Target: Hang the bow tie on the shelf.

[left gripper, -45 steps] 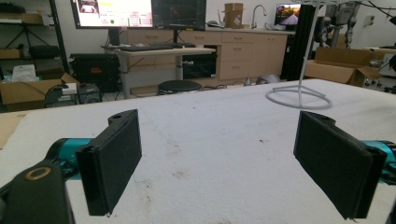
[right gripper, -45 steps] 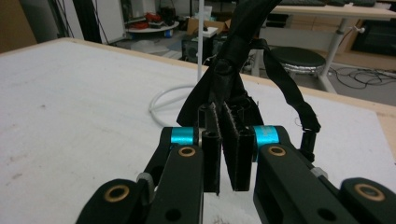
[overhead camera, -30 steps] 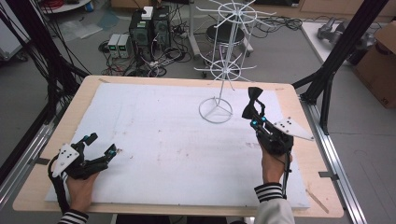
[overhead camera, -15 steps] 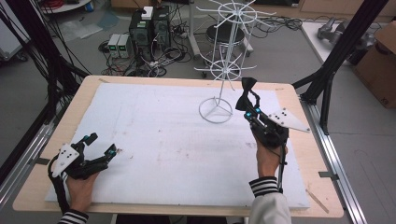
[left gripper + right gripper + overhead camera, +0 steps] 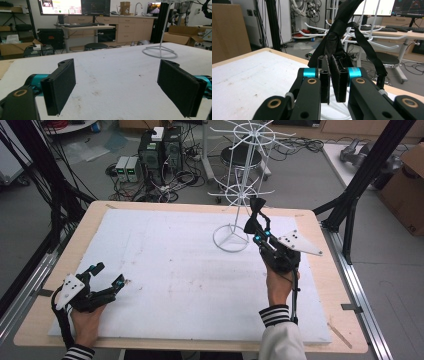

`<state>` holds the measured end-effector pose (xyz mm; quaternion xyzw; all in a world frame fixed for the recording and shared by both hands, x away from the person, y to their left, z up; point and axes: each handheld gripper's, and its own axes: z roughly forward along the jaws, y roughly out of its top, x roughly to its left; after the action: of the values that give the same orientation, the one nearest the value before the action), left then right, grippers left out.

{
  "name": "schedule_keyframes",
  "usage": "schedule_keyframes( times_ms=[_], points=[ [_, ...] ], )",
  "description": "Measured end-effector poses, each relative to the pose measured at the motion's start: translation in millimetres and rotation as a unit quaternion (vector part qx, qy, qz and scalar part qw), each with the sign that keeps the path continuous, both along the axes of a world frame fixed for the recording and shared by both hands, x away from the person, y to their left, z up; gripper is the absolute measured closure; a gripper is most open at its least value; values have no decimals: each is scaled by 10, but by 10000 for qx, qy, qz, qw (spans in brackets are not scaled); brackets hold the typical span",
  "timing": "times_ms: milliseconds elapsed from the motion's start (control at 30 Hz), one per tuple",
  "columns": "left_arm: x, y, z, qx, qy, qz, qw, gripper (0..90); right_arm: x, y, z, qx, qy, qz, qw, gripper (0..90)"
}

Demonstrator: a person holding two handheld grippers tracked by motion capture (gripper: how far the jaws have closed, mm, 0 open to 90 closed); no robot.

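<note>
A black bow tie (image 5: 258,208) with its strap hangs pinched in my right gripper (image 5: 253,226), which is shut on it. In the right gripper view the bow tie (image 5: 336,35) rises above the closed jaws, strap looping to the right. It is held just right of the pole of a white wire display rack (image 5: 240,194), whose round base (image 5: 231,239) stands on the white mat; the rack's arms (image 5: 372,38) lie close behind the tie. My left gripper (image 5: 109,274) rests open at the mat's front left, nothing between its pads (image 5: 61,83).
The white mat (image 5: 170,265) covers a wooden table (image 5: 95,220). The rack base (image 5: 160,51) lies far right of the left gripper. Computers and cables sit on the floor beyond the far edge; black frame posts (image 5: 360,195) stand at right.
My right gripper has carried the bow tie leftward and away from the person, closer to the rack's pole. The left gripper has stayed still.
</note>
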<state>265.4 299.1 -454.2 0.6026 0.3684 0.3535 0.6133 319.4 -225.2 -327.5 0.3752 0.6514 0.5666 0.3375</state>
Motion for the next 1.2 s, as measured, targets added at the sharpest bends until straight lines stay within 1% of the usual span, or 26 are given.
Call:
schedule_keyframes(
  times_ms=[167,433,733,800,867,1000,1200],
  points=[
    [0,0,-1,-6,-5,2,10000,154,20,56,-15,3,-12,20,10000,857],
    [-1,2,0,1,-2,-1,10000,154,76,108,-47,-5,56,14,10000,857],
    [0,3,0,-8,-2,-3,10000,154,222,158,-91,-25,160,-49,9999,857],
    [0,3,0,-12,-2,-3,10000,154,248,171,-94,-19,144,-58,9999,857],
    [0,4,0,-11,3,-6,10000,155,277,192,-98,-33,187,-71,9998,857],
    [1,4,0,-17,0,-3,10000,155,322,218,-109,-39,197,-86,9998,857],
    [3,9,0,-12,8,-9,10000,154,391,232,-153,-82,333,-158,9993,856]
  ],
)
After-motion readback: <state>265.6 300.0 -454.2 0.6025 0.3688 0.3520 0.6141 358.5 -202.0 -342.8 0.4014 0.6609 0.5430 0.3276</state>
